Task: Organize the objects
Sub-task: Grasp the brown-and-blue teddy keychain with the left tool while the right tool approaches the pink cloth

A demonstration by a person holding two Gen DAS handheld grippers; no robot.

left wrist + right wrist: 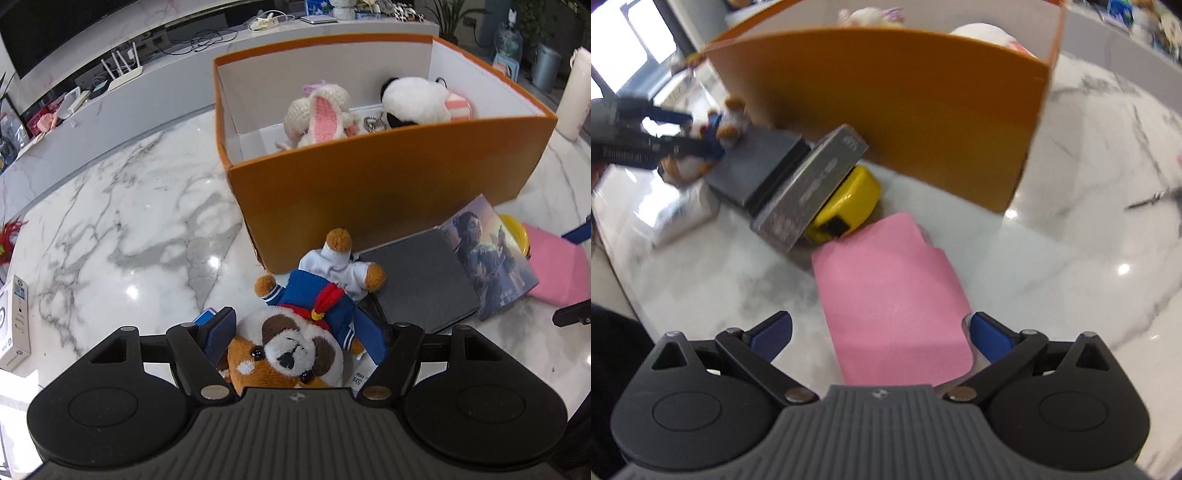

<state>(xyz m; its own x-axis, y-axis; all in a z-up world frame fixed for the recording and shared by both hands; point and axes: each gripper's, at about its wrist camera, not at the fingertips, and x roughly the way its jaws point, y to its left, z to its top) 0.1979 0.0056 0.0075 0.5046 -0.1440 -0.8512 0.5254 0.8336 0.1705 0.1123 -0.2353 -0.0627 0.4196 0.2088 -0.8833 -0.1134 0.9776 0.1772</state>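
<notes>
A brown and white plush dog [288,350] in a blue sailor suit sits between the blue pads of my left gripper [295,321], which is shut on its head. The right wrist view shows the same dog [698,155] held at the far left. My right gripper [881,317] stands open over a pink pouch [890,295] lying flat on the marble table. Its right pad is at the pouch's edge and its left pad is well clear. The orange box [369,192] stands behind, holding a crochet rabbit [321,114] and a panda plush [410,99].
A dark grey case [417,280] with a picture cover [487,254] leans on a yellow tape measure [846,206] in front of the box. A white carton [14,325] lies at the left table edge. A white bottle [574,96] stands right of the box.
</notes>
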